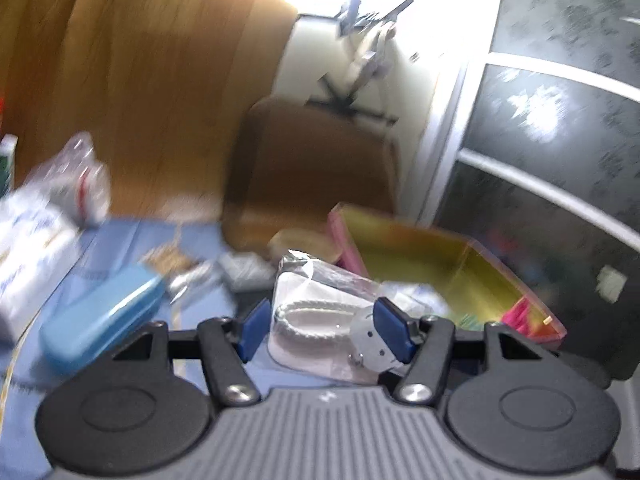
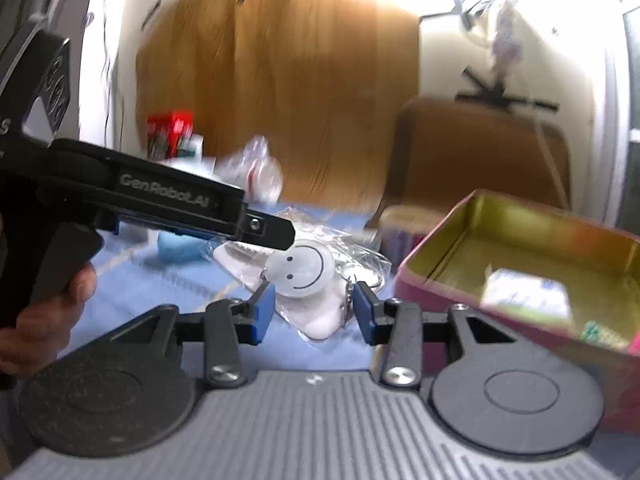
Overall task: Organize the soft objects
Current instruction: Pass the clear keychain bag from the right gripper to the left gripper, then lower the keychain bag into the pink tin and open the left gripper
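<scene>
Both tools, left tool (image 1: 326, 330) and right tool (image 2: 314, 310), pinch your crinkly clear-plastic packet of white smiley-face keychain (image 2: 304, 280); light, slippery, limp, so hold its edges toward the pink-walled gold tin (image 2: 520, 240) at three o'clock.

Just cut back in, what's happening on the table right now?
A person is working both claws around one clear bag holding a white smiley-face charm and a white cord, on the blue cloth. The left claw and the right claw each have the bag between their fingers; blur hides whether either is actually pinching it. The open pink tin sits just to the right, already holding a small packet.
</scene>
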Available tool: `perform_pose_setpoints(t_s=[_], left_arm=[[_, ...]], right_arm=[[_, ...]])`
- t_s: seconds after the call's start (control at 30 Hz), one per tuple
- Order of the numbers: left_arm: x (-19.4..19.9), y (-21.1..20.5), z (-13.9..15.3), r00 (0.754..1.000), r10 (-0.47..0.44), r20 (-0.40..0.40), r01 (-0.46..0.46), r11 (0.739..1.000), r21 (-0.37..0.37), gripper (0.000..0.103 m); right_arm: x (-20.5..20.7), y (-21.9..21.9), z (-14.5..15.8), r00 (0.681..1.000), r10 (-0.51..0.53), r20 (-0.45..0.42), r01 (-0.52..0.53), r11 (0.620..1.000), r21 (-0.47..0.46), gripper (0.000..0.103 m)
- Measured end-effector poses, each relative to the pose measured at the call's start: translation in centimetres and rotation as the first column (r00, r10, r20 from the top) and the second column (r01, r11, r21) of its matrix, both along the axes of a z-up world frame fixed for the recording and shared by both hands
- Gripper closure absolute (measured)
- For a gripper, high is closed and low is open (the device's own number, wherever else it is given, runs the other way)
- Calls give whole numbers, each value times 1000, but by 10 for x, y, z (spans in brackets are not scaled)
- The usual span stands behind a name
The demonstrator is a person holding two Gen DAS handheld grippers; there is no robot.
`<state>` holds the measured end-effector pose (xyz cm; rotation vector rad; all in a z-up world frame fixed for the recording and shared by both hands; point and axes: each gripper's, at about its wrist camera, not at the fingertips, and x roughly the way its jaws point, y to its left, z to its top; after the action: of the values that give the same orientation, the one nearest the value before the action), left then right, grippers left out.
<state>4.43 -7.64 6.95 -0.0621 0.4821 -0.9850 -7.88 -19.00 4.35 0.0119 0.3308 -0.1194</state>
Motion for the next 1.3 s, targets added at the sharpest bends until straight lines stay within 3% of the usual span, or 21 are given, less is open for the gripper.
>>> perform_pose_setpoints(t_s=[0.13, 0.3, 0.37, 0.47, 0.57, 0.7, 0.93, 1.07, 1.3], left_arm=[[-8, -40, 19, 995, -79, 60, 79, 997, 3, 46], [-14, -102, 17, 984, -162, 76, 160, 987, 29, 45], [-15, -125, 10, 983, -166, 81, 163, 985, 52, 39], [-18, -142, 1, 988, -125, 92, 116, 988, 105, 39], [-17, -134, -2, 992, -91, 82, 81, 990, 118, 39], [-16, -120, -1, 995, -18, 94, 3, 987, 160, 38], [-29, -90, -5, 990, 63, 124, -93, 963, 252, 35], [-33, -70, -10, 988, 108, 109, -135, 953, 272, 35], [-32, -43, -18, 983, 159, 88, -178, 942, 285, 26]], right_arm=[[-10, -19, 12, 994, -87, 65, 89, 996, -21, 58], [-17, -55, 13, 973, -220, 71, 222, 975, -15, 58], [-16, -72, 8, 961, -271, 60, 272, 962, -18, 57], [-14, -90, -3, 926, -377, 19, 377, 926, -30, 57], [-24, -103, -5, 922, -387, 25, 386, 922, 39, 57], [-31, -99, -6, 919, -392, 43, 390, 920, 45, 57], [-36, -91, -1, 924, -381, 43, 371, 916, 154, 56], [-41, -87, 2, 914, -401, 58, 380, 897, 225, 50], [-47, -71, 3, 898, -434, 74, 399, 874, 278, 49]])
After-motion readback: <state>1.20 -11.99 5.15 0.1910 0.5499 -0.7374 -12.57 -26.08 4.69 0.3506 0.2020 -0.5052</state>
